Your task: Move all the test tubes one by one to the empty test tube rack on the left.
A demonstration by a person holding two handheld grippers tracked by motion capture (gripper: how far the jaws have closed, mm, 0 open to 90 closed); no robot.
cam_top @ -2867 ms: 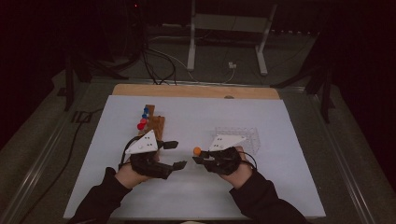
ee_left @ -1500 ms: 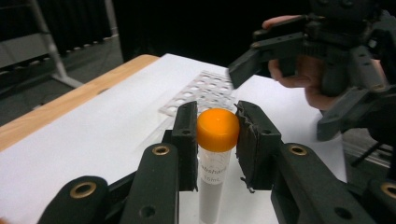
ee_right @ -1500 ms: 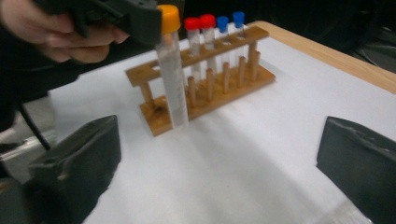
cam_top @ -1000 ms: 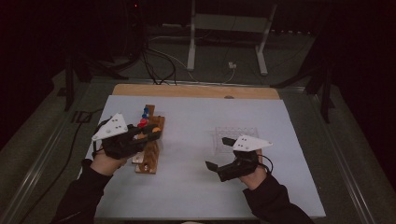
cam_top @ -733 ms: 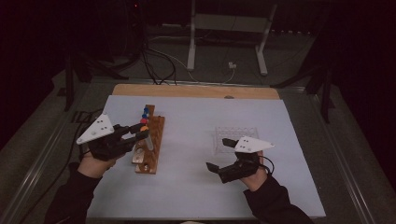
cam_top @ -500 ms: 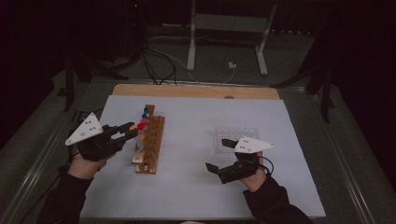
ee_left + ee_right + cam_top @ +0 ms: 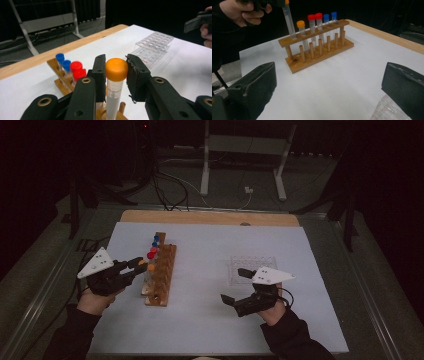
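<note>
**Seating the orange-capped tube in the wooden rack**

Our left gripper pinches the orange-capped tube just under its cap, one black pad on each side. Seen from the right gripper view, this tube tilts a little, and its lower end sits at the top rail of the wooden rack, at the near-left end hole; whether the tip is already through the hole we cannot tell. Next along the rack stand another orange-capped tube, two red-capped tubes and two blue-capped tubes, all upright.

Our right gripper rests on the white mat, well to the right of the rack, jaws spread wide with nothing between them, beside the clear plastic tray.

To do this step well, we judge that we should:

- bring the tube upright before lowering, so it does not scrape the hole's edge;
- lower it straight and slowly until the tip meets the lower board;
- keep the pinch firm but not crushing, since the cap is the only hold;
- watch the neighbouring orange cap, which stands close by;
- spread the jaws only once the tube stands on its own, then lift clear straight upward.
</note>
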